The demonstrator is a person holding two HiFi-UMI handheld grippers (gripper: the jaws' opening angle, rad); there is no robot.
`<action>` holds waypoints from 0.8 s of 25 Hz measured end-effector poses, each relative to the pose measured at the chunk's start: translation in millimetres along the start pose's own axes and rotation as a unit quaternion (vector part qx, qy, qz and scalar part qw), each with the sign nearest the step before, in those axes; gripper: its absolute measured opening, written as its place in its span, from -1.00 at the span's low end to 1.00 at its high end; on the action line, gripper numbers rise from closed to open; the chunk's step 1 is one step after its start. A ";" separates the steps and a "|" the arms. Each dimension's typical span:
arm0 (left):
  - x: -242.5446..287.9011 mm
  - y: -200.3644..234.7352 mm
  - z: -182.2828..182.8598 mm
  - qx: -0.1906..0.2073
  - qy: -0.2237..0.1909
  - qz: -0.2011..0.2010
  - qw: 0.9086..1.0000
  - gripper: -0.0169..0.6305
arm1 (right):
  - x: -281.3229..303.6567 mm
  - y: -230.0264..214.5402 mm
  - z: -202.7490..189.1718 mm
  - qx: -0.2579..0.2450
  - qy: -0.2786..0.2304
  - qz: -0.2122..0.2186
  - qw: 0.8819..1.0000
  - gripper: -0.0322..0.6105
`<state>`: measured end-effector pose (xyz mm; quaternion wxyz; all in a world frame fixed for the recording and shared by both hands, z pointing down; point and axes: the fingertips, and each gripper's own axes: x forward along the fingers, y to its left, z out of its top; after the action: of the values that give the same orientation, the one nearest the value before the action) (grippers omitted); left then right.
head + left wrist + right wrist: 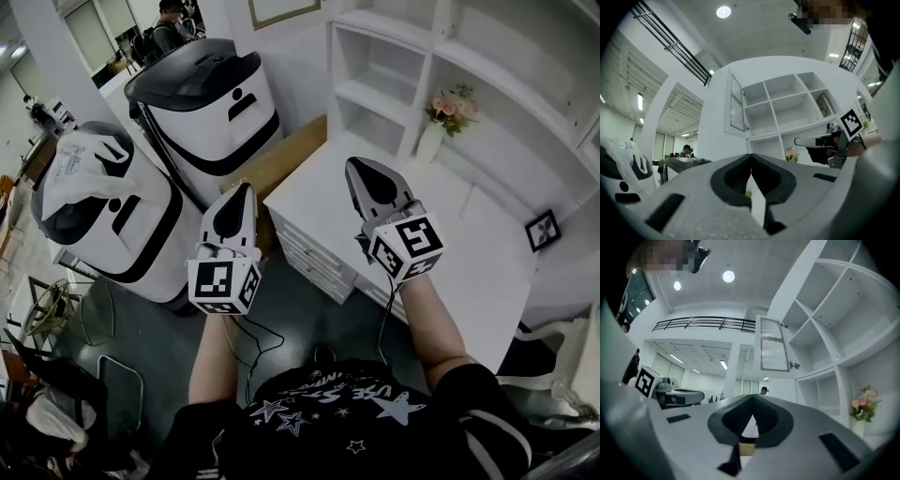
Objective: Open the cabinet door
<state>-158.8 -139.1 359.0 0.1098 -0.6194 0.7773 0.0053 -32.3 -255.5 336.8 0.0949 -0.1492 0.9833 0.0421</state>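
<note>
A glass-paned cabinet door (737, 104) hangs swung out from the top left of the white shelf unit (787, 105); the right gripper view shows the same door (774, 345) with its small knob. My left gripper (246, 190) is shut and holds nothing, hovering near the left corner of the low white counter (469, 262). My right gripper (356, 165) is over the counter, also shut and holding nothing. Both point slightly upward toward the shelves, well short of the door. In their own views the left gripper (750, 155) and the right gripper (752, 397) have their jaws meeting at the tips.
Drawers (314, 255) line the counter's front. A vase of pink flowers (442, 117) and a small framed picture (542, 230) stand on the counter. Two large white-and-black machines (211, 103) (103, 220) and a cardboard sheet (281, 159) crowd the left. Cables trail down to the dark floor.
</note>
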 end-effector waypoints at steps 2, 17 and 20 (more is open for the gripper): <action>-13.4 -4.8 -20.1 -0.014 0.018 -0.001 1.000 -0.92 | -0.4 7.2 -15.2 0.001 0.015 0.000 1.000 -0.89; -179.9 -3.1 -83.8 -0.081 0.109 0.047 0.990 -0.92 | -47.8 119.2 -75.2 0.020 0.098 0.039 0.994 -0.89; -209.0 -4.9 -82.5 -0.084 0.110 0.055 0.989 -0.92 | -61.7 139.5 -72.4 0.019 0.100 0.041 0.994 -0.89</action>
<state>-124.0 48.9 477.2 -0.0289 -0.5796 0.8144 0.0082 -29.0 -113.1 427.5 -0.0034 -0.1100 0.9938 0.0122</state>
